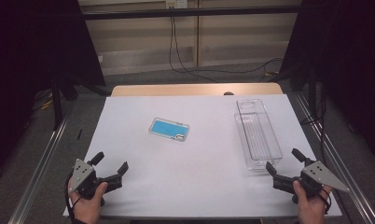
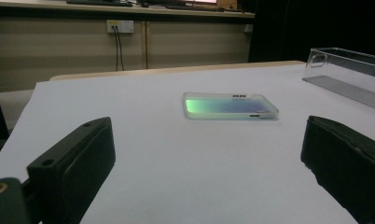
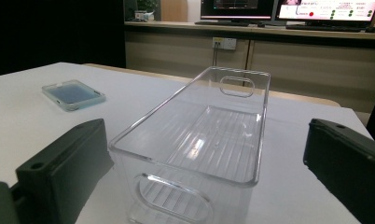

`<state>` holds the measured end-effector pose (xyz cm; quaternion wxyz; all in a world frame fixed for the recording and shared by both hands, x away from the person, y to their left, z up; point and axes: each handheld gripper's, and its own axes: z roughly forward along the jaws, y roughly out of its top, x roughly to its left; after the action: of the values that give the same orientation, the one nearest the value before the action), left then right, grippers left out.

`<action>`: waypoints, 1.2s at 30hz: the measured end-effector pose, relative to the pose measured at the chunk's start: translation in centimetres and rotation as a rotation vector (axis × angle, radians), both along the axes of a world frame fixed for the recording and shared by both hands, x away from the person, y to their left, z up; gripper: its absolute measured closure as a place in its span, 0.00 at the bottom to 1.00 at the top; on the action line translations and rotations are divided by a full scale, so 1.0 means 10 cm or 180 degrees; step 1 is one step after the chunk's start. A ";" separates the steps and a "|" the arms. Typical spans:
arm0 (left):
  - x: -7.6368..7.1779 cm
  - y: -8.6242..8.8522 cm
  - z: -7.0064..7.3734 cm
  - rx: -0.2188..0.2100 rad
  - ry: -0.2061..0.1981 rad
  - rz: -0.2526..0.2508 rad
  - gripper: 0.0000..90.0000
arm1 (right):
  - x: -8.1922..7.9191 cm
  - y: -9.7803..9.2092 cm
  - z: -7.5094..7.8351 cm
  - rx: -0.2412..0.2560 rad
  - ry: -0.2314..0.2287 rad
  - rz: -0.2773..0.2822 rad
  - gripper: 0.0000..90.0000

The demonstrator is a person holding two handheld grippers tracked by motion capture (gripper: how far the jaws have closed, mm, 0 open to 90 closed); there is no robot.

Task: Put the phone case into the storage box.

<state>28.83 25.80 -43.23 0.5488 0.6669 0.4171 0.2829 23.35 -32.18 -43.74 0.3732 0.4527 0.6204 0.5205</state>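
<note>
A blue phone in a clear case [image 1: 169, 129] lies flat near the middle of the white table [image 1: 195, 163]; it also appears in the left gripper view [image 2: 230, 106] and in the right gripper view [image 3: 73, 94]. A clear plastic bin [image 1: 257, 134] stands empty at the right, long side running away from me, close ahead in the right gripper view [image 3: 199, 140]. My left gripper [image 1: 112, 162] rests open at the near left corner, well short of the phone. At the near right, my right gripper [image 1: 283, 160] is open just before the bin's near end, holding nothing.
The white sheet covers a wooden tabletop [image 1: 195, 88]. Metal rails [image 1: 41, 163] run along both sides of the table. Cables [image 1: 185, 65] hang to the floor behind it. Dark curtains flank the area. A bench with monitors [image 3: 288, 9] stands farther back.
</note>
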 end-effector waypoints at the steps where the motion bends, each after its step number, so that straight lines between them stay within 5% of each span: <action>1: 0.00 -0.01 0.00 -0.0041 0.0013 -0.0049 0.03 | 0.00 0.00 0.00 -0.0001 0.0000 0.0004 0.00; 6: 0.03 -0.07 0.01 0.0033 0.0039 -0.0129 0.03 | 0.00 0.02 -0.01 -0.0008 0.0002 0.0036 0.00; 17: 0.11 -0.19 0.00 -0.0102 0.0167 -0.0338 0.04 | -0.04 0.03 0.00 0.0032 -0.0015 0.0044 0.00; 23: 0.17 -0.24 0.04 -0.0028 0.0142 -0.0490 0.06 | -0.03 0.05 -0.01 0.0088 0.0021 0.0070 0.00; 31: 0.31 -0.35 0.03 0.0030 0.0148 -0.0557 0.06 | -0.03 0.05 -0.02 0.0130 0.0067 0.0054 0.00; 36: 0.36 -0.35 0.05 -0.0093 0.0102 -0.0506 0.05 | -0.04 0.07 -0.02 0.0077 0.0058 0.0049 0.00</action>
<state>32.48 22.29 -42.75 0.5725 0.6943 0.3757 0.2216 22.95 -31.45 -43.89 0.3580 0.4572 0.6209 0.5266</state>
